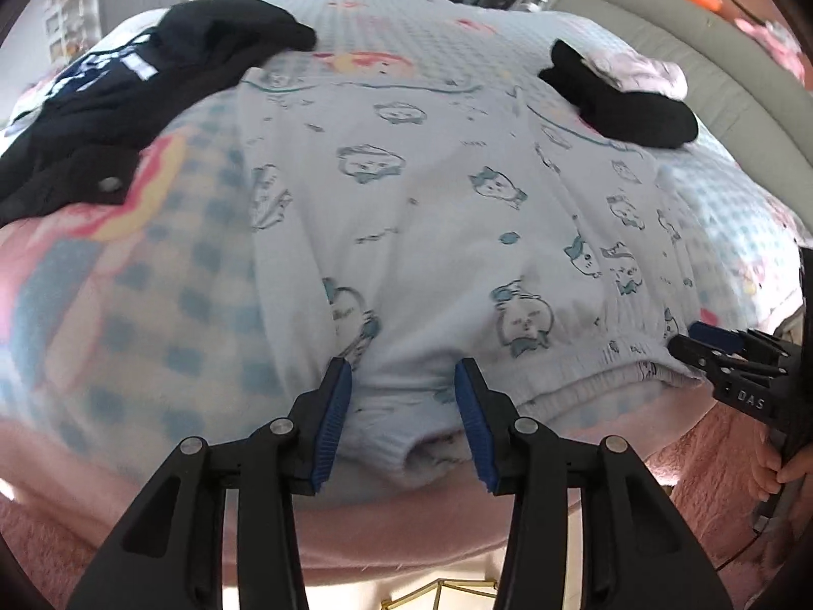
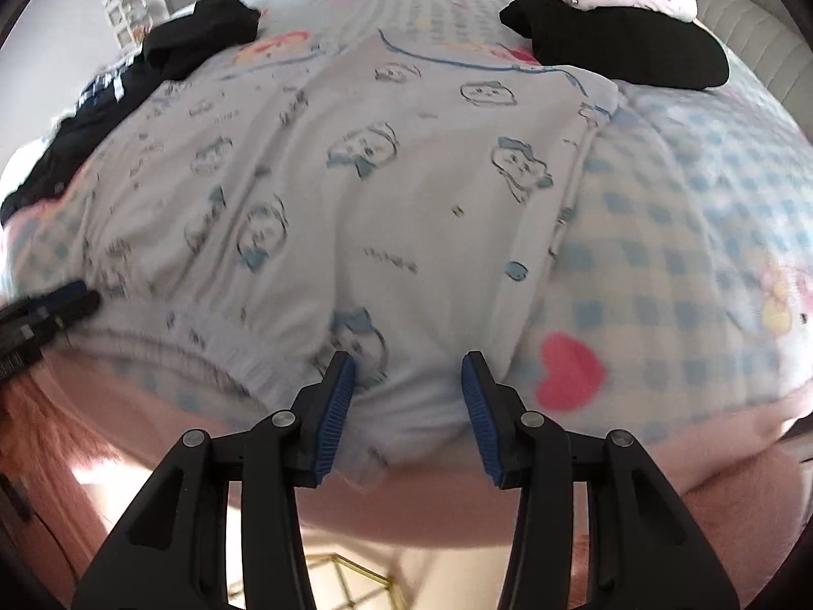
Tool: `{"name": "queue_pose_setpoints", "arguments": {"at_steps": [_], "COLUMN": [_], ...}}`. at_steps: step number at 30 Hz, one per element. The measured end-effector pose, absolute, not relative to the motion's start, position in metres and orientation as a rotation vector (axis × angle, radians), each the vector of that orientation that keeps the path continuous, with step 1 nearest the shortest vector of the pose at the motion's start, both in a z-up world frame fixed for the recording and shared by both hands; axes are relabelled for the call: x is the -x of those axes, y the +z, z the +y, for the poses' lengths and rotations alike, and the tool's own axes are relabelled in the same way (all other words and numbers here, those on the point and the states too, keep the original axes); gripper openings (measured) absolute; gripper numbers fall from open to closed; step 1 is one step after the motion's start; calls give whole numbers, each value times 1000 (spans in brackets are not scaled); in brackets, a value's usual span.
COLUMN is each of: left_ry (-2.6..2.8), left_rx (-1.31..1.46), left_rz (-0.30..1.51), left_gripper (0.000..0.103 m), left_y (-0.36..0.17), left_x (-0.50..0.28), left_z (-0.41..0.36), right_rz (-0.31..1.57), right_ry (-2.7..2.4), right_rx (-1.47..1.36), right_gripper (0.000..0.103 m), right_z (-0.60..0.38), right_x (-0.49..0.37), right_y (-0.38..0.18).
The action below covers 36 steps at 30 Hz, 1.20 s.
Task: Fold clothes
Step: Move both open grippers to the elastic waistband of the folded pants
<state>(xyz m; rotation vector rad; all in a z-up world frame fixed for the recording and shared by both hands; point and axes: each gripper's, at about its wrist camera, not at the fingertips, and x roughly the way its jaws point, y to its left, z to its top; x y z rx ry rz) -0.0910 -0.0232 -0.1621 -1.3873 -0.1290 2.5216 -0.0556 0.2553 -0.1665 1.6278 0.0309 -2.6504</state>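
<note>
Left wrist view: we hover both grippers at the waistband.
Left gripper (image 1: 404, 427) and right gripper (image 2: 409, 419) stand apart over pale blue cat-print fleece pyjama trousers (image 1: 432, 213), gripping nothing.

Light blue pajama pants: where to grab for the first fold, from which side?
Grip the ribbed waistband of the light blue pajama pants at its two corners, coming from the near bed edge. It is the thickest edge, lies nearest, and both open grippers, left gripper and right gripper, already straddle it.
</note>
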Motion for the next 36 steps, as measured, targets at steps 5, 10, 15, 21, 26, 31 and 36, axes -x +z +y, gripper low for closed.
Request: {"name": "queue_pose_setpoints", "arguments": {"at_steps": [5, 10, 15, 21, 26, 31, 36], "left_ry": [2541, 2516, 2659, 2623, 2557, 2507, 2486], "left_rx": [1215, 1366, 1473, 1266, 1231, 1273, 1363], "left_rz": [-197, -119, -122, -217, 33, 81, 111], "left_gripper": [44, 44, 50, 49, 49, 50, 50], "left_y": [-143, -163, -164, -143, -150, -160, -174], "left_x": [80, 80, 73, 64, 58, 61, 66], "left_z": [-21, -15, -47, -43, 5, 21, 15], "right_rz": [-47, 50, 55, 22, 43, 87, 44], "right_ry": [-2648, -2578, -2569, -2602, -2540, -2517, -2525], "right_rx": [-1417, -1468, -1596, -1525, -1463, -1492, -1534], "right_gripper": [45, 43, 41, 41, 43, 45, 45], "right_z": [248, 218, 234, 237, 213, 200, 212], "right_x": [46, 51, 44, 29, 39, 43, 43], "right_y": [-128, -140, -164, -147, -146, -162, -165]}}
